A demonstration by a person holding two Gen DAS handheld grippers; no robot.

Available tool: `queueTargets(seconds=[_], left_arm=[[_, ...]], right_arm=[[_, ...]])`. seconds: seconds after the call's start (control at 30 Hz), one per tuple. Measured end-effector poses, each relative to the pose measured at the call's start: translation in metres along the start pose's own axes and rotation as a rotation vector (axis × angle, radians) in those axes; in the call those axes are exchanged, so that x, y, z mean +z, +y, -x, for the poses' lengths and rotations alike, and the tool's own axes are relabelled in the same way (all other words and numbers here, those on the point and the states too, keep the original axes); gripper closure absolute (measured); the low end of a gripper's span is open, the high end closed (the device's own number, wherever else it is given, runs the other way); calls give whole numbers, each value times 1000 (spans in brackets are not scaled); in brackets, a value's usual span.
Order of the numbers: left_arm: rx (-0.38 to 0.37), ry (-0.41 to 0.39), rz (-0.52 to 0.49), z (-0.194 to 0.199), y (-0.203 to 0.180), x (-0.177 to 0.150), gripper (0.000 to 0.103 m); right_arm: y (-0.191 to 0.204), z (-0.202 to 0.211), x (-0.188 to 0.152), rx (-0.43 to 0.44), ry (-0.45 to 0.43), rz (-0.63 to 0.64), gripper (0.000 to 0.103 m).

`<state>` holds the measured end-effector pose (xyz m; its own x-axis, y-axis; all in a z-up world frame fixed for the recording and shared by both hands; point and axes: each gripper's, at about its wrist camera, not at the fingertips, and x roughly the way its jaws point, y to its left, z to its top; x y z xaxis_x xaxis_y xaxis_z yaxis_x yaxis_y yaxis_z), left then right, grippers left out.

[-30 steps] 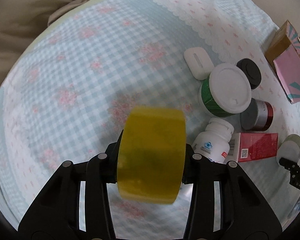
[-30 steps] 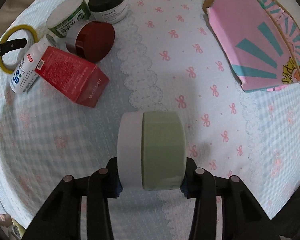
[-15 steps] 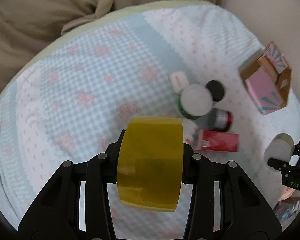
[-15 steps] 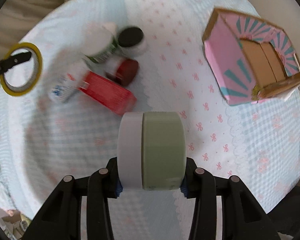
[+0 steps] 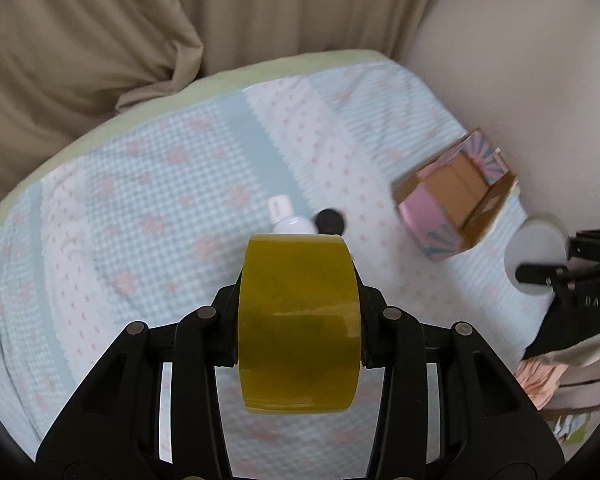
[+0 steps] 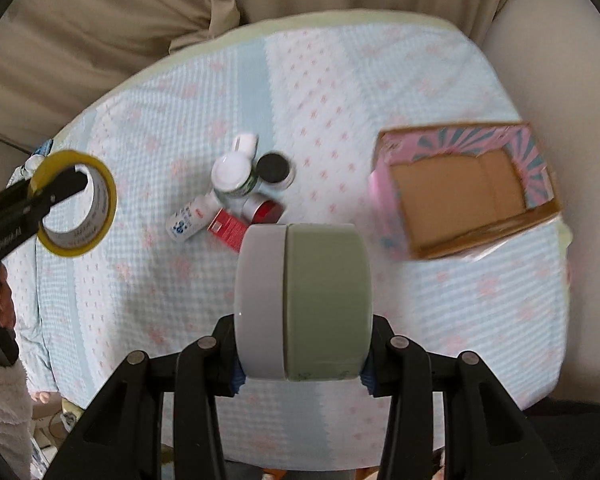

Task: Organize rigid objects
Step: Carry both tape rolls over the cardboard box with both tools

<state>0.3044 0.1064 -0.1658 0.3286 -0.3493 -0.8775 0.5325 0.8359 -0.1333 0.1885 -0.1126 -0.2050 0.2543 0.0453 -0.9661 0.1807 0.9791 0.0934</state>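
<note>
Both grippers are now much higher above the bed than a second ago, so the blue-and-pink bedspread (image 6: 420,80) and everything on it look smaller and farther off. Each gripper carries its load up with it.

The left gripper (image 5: 298,316) has its jaws clamped on a roll of yellow packing tape (image 5: 298,320), pads pressing its flat sides. The right gripper (image 6: 302,308) has its jaws clamped on a squat green jar with a pale grey lid (image 6: 302,304), held on its side.

The landmark is an open cardboard box with a pink and teal sunburst print (image 6: 460,188), lying empty near the bed's right edge. Left of the box, still on the cover, sits a cluster: a white-lidded green tub (image 6: 234,176), a black-lidded jar (image 6: 274,170), a red-lidded jar (image 6: 266,210), a red carton (image 6: 228,230), a white pill bottle (image 6: 188,220) and a small white case (image 6: 246,142).

Judging from this, two items are lifted clear and the box is their likely destination; six items remain to sort.
</note>
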Motion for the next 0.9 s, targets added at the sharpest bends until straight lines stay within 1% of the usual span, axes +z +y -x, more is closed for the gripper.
queueTargets(seconds=[0.1,0.2,0.33,0.43,0.53,0.57,0.7,0.83,0.9], left_arm=[[-11,-13,31,7,-24,13,66],[5,-29,39,7,-53,27,66],[30,-46,63,-5,-102,51,66],[17,-46,100,-20,-135,69,66],[10,-38,117,-44,-179,88,66],[9,-35,118,-50,-188,92,66],[-21,-4,138,-94,-236,107,66],[-44,45,134,-146,-277,117,66],[-51,71,130,-170,-290,121,66]], right_arm=[[-28,26,11,15,-27,9,63],[-60,41,23,12,-42,33,63],[-111,46,38,4,-52,79,63],[-154,45,48,18,-40,86,63],[-196,39,56,8,-21,105,63],[-207,35,58,7,-14,110,63],[-261,13,73,1,22,125,63],[-300,-14,84,-9,49,121,63],[-317,-28,89,-6,64,109,63]])
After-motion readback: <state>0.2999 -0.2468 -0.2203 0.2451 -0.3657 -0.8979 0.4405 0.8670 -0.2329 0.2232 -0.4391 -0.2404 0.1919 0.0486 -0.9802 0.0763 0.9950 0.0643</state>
